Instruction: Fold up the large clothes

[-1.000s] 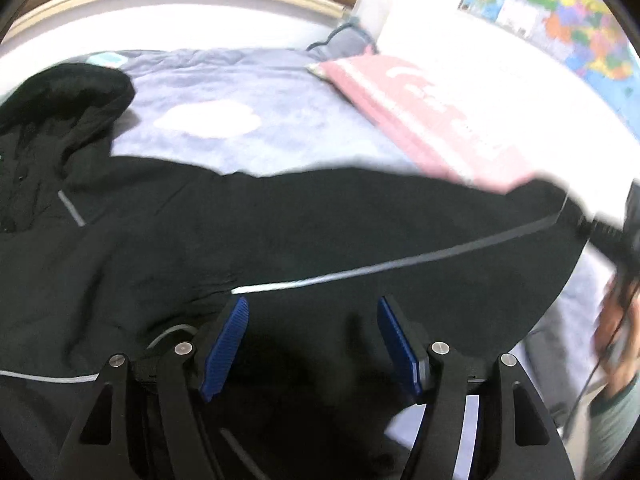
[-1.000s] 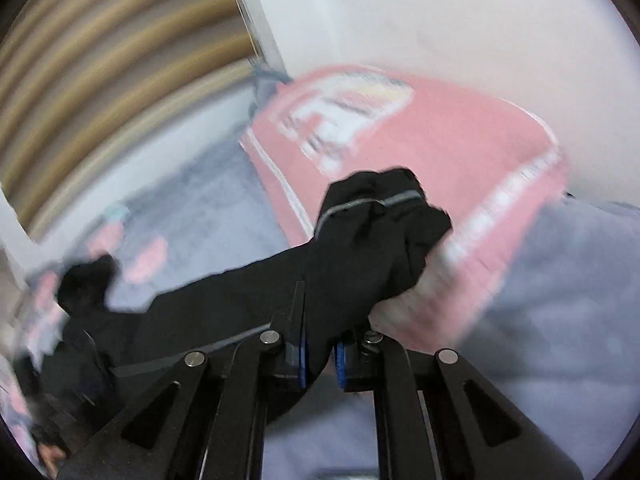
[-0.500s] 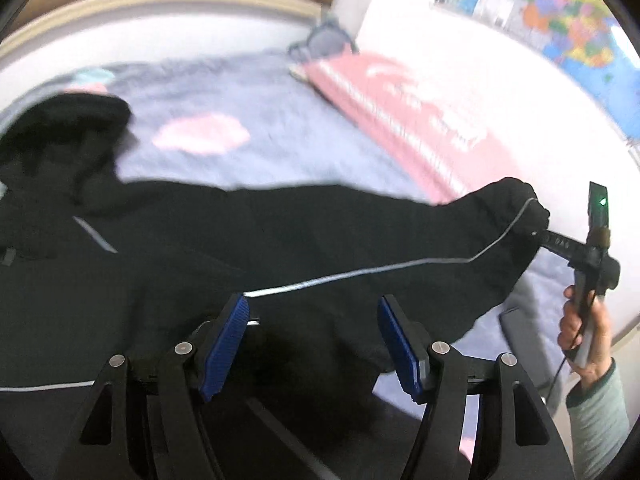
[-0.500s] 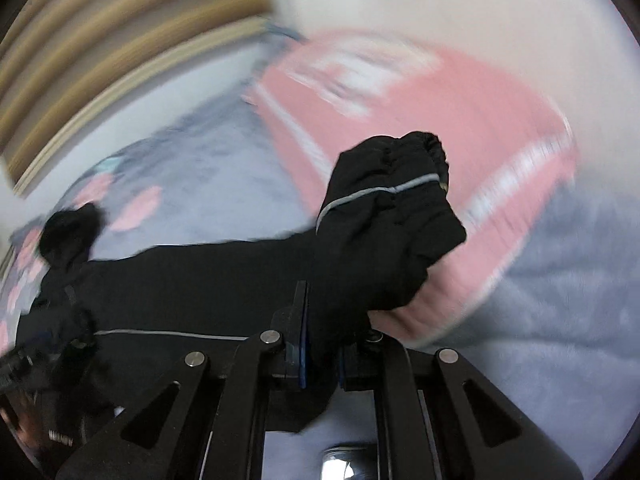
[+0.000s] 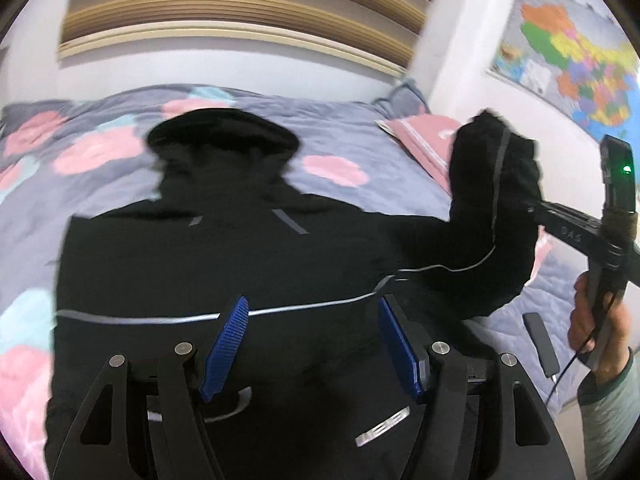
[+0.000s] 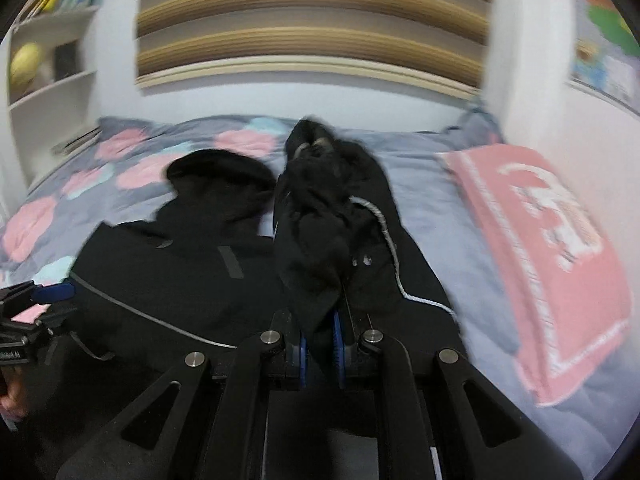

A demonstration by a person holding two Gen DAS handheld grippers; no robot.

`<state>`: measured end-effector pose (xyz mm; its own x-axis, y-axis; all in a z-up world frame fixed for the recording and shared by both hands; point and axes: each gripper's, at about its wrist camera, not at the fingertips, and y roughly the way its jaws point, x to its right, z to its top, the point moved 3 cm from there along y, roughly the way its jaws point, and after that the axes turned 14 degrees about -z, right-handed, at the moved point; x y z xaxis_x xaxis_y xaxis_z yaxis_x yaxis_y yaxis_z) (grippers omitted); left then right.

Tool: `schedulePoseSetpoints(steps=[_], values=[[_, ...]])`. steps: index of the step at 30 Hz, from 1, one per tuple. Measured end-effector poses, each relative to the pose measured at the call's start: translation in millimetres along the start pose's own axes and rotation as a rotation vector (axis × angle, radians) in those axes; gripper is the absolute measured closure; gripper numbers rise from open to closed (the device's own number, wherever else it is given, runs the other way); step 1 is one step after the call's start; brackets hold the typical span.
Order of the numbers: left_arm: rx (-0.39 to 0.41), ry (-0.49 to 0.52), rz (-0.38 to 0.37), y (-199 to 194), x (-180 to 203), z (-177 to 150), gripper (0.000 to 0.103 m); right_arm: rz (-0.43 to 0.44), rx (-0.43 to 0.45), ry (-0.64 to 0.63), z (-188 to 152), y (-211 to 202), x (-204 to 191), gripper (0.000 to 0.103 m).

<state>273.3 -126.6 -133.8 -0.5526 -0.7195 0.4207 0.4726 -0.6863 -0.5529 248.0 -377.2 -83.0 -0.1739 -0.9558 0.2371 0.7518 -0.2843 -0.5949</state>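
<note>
Jacket on the bed feels soft and floppy, so we pinch its sleeve in right tongs, left tongs spread.

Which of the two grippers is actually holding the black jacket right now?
The right gripper: it is shut on the black jacket's sleeve, lifted off the bed. The left gripper is open, holding nothing.

Jacket on bed, pillow to its right

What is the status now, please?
Left gripper open above black jacket. Right gripper shut on sleeve, lifted. Pink pillow beside, not blocking.
</note>
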Motion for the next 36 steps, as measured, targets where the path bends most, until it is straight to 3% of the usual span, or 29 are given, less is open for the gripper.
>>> schedulePoseSetpoints(steps=[9, 12, 18, 20, 22, 24, 26, 31, 36], values=[[0.085, -0.087, 0.053, -78, -65, -24, 0.035, 0.217, -0.043, -0.126, 13, 15, -189, 0.089], [0.098, -0.135, 0.072, -88, -89, -35, 0.035, 0.275, -0.099, -0.166, -2, 29, -240, 0.089], [0.081, -0.204, 0.093, -91, -120, -54, 0.035, 0.257, -0.286, -0.248, -60, 97, -308, 0.086], [0.071, -0.207, 0.105, -93, -126, -55, 0.035, 0.264, -0.27, -0.242, -65, 100, -307, 0.085], [0.063, -0.205, 0.109, -92, -127, -53, 0.035, 0.297, -0.277, -0.236, -64, 95, -301, 0.077], [0.056, -0.203, 0.106, -90, -127, -49, 0.035, 0.363, -0.283, -0.202, -58, 82, -285, 0.062], [0.053, -0.202, 0.092, -87, -126, -45, 0.034, 0.399, -0.233, -0.148, -50, 59, -258, 0.04], [0.03, -0.227, 0.031, -65, -123, -31, 0.034, 0.338, -0.11, -0.039, -41, 23, -178, 0.038], [-0.02, -0.318, -0.002, -22, -135, -18, 0.034, 0.216, -0.099, 0.049, -55, 23, -104, 0.038]])
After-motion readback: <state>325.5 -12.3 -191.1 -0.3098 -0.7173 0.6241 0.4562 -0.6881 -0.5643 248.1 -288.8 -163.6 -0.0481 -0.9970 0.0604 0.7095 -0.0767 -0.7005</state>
